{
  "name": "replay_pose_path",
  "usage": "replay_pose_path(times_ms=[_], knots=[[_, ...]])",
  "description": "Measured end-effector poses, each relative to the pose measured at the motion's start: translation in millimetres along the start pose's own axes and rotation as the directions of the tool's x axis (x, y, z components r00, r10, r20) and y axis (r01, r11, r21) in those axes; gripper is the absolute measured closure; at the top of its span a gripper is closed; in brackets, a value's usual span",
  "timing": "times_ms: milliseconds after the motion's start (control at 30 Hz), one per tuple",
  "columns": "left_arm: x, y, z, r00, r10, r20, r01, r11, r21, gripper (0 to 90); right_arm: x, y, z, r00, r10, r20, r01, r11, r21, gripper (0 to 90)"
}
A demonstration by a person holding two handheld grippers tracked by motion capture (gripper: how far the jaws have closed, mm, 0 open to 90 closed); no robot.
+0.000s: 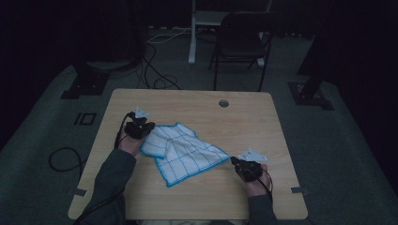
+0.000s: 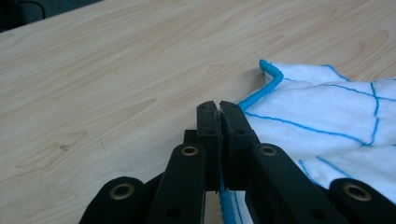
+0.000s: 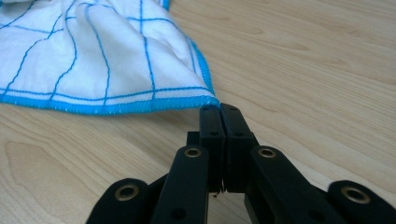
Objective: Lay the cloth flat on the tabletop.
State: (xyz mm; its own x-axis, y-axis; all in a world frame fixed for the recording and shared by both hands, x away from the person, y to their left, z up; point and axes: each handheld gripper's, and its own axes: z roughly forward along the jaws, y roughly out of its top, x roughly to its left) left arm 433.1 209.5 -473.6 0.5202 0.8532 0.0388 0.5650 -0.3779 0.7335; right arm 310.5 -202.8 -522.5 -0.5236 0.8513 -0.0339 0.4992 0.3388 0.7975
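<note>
Cloth (image 1: 182,152) apparently between both tools' jaws

White cloth (image 1: 180,151) with a blue grid, rumpled on the table (image 1: 202,201)

It lies left of the table's middle, blue-hemmed, partly folded over itself along its left side, one corner pointing at the near edge and another stretched toward the right edge.

A dim room: grey carpeted floor (image 1: 42,140), a black folding chair (image 1: 241,42) beyond the tabletop's (image 1: 197,197) far edge, loose cables (image 1: 155,75) trailing behind its far left corner.
</note>
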Motion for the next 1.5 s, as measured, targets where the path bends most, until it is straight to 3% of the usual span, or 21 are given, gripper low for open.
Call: replay_pose_path(times_ms=[200, 300, 500, 833, 1200, 1500], knots=[[-5.5, -2.9, 4.1, 0.9998, 0.018, 0.001, -0.018, 0.9998, 0.012, 85.0, -3.5, -0.4, 0.4, 0.9999, 0.017, 0.001, -0.017, 1.000, 0.012, 88.8], [-8.8, -3.0, -0.2, 0.9999, 0.016, 0.000, -0.016, 0.9999, -0.006, 78.5, -1.7, -0.2, 0.6, 0.9998, 0.012, 0.013, -0.012, 1.000, 0.013, 75.6], [-23.7, -8.5, -12.0, 0.9988, 0.047, 0.012, -0.047, 0.9985, -0.027, 75.8, 2.5, 5.1, -8.1, 0.9996, 0.016, 0.023, -0.015, 0.999, -0.040, 68.4], [-41.4, -34.1, -13.9, 0.9969, 0.067, 0.042, -0.067, 0.9978, -0.007, 79.4, 40.5, 14.6, 11.1, 0.9969, -0.035, -0.070, 0.033, 0.999, -0.032, 65.0], [-41.3, -55.9, -0.7, 0.9978, 0.056, 0.035, -0.058, 0.9971, 0.050, 79.4, 82.0, 22.7, 40.2, 0.9838, -0.050, -0.172, 0.048, 0.999, -0.018, 61.5], [-38.6, -64.2, 5.2, 0.9992, 0.031, 0.026, -0.032, 0.9977, 0.059, 78.6, 105.2, 27.4, 56.9, 0.9767, -0.065, -0.205, 0.063, 0.998, -0.015, 58.4]])
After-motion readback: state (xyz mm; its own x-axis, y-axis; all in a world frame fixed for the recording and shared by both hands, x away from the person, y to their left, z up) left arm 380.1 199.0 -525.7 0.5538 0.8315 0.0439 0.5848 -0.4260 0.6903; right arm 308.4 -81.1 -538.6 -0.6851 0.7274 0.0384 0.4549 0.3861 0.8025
